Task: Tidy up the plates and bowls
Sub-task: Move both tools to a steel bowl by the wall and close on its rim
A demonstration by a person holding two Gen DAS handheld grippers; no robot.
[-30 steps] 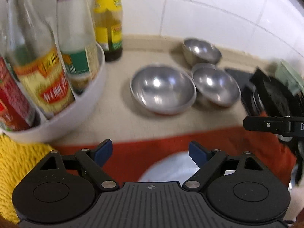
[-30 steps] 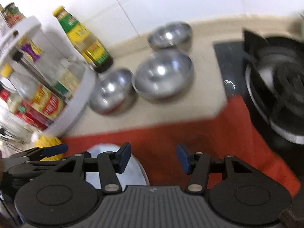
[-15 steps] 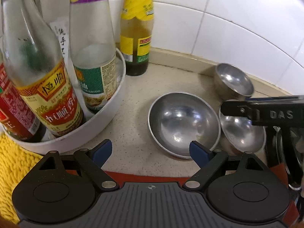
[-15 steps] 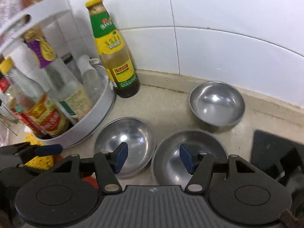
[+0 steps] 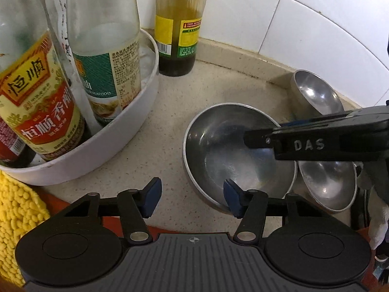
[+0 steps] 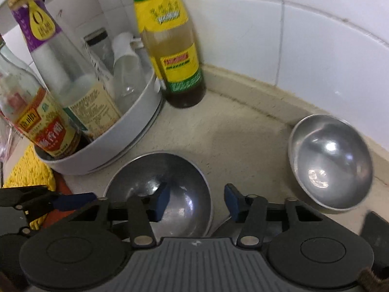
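Task status: early, in my judgement. Three steel bowls sit separately on the table, none nested yet. The large bowl (image 5: 239, 154) lies centre, near the left claw; the mid bowl (image 5: 328, 185) touches or overlaps its right rim, and the small bowl (image 5: 316, 95) stands far right against the tiled wall (image 5: 304, 24), apart from the other two. No plates are visible in either view. Left of the bowls: a white turntable rack (image 5: 116, 141) w/ sauce bottles, a yellow-label bottle (image 5: 178, 31) standing beside it on the table, and a yellow mat (image 5: 19, 209) at the near-left edge. Still to do, as far as can be judged: stack the bowls, deal w/ any plates out of view. Left claw (image 5: 190, 198): jaws have just been closing but stand apart; the right pad is over the near rim of the large bowl, the left pad over bare table, w/ the rim not yet pinched. Right claw (image 6: 195, 200): jaws have also just been closing, also apart; the left pad hangs over the large bowl's (image 6: 158, 194) inside, the right pad just outside its right rim, straddling the wall w/out a visible clamp. Contact cannot be told. In the left view the right claw reaches across the large bowl from the right. Neither claw holds anything.
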